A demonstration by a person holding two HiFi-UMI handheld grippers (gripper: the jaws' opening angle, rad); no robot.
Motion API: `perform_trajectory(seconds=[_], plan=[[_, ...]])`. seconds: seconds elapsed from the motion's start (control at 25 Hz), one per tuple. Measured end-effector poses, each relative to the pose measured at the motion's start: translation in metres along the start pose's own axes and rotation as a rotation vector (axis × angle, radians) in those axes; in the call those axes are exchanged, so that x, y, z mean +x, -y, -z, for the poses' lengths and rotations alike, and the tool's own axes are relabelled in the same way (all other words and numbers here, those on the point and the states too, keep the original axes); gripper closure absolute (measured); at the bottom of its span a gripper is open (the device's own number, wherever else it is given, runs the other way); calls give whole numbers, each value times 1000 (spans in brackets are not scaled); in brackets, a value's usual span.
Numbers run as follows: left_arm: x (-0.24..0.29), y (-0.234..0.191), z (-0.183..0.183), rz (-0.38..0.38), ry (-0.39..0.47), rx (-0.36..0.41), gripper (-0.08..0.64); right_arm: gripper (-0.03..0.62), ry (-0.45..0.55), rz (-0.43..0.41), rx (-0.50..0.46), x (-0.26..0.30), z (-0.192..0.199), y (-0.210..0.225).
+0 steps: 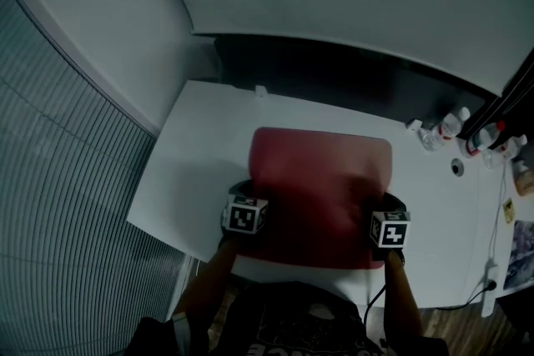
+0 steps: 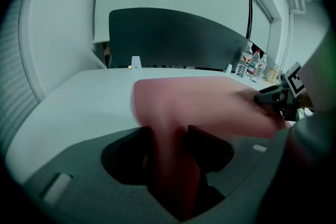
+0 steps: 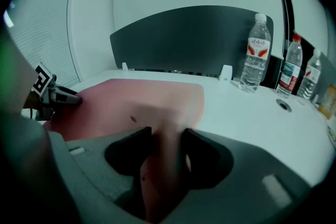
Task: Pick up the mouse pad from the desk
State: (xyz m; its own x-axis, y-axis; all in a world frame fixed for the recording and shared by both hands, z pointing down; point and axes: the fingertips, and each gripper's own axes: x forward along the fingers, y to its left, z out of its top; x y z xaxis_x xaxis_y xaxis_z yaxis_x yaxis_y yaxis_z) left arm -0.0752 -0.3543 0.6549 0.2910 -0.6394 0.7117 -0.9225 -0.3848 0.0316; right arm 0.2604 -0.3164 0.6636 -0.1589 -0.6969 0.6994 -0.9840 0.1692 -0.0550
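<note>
Left hand-held gripper (image 2: 169,136) and right hand-held gripper (image 3: 167,138) each pinch the near edge of the red mouse pad (image 1: 321,171) on the tabletop (image 1: 196,154) — the limp fold could slip out if they lift unevenly.

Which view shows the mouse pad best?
Head view: nearly the whole red mouse pad shows on the desk. Each gripper view shows only part of it, with its near edge pinched between the jaws.
</note>
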Motion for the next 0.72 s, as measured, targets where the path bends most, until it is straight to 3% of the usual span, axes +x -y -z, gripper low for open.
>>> perform_trajectory(seconds=[0.2,0.72], plan=[[6,14,6,21,-17,59,414,421,5,-6,-29,0,0,-7],[4,23,3,79,-60,97,483,526,-11,-97,-68,-1,-3,-21]])
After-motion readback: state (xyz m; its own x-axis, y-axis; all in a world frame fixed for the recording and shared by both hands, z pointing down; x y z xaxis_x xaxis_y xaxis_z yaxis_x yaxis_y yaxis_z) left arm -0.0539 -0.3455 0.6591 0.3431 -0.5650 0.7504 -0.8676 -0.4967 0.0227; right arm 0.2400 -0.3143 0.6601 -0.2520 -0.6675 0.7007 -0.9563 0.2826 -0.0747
